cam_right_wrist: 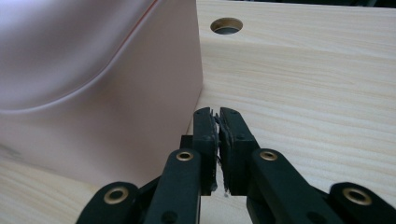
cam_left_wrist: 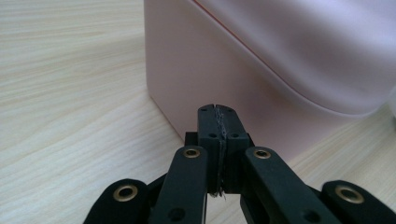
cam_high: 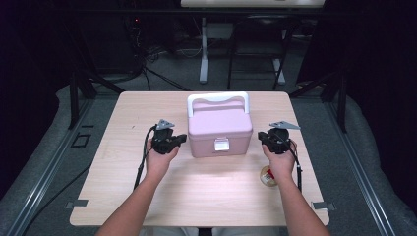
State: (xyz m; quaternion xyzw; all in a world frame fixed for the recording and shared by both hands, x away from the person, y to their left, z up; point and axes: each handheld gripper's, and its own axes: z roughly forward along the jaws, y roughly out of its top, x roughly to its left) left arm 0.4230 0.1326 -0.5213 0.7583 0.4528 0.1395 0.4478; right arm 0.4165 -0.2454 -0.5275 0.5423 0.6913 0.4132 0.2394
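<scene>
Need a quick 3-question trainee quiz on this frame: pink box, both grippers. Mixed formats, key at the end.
1. True or false: the left gripper has its jaws shut with nothing between them.
2. Multiple choice: where does the pink box stand relative to the two grippers? A) left of both B) between them C) right of both
3. Fill in: the white handle of the box lies folded toward the ___ edge of the table.

Key
1. True; the right gripper is shut and empty too.
2. B
3. far
</scene>
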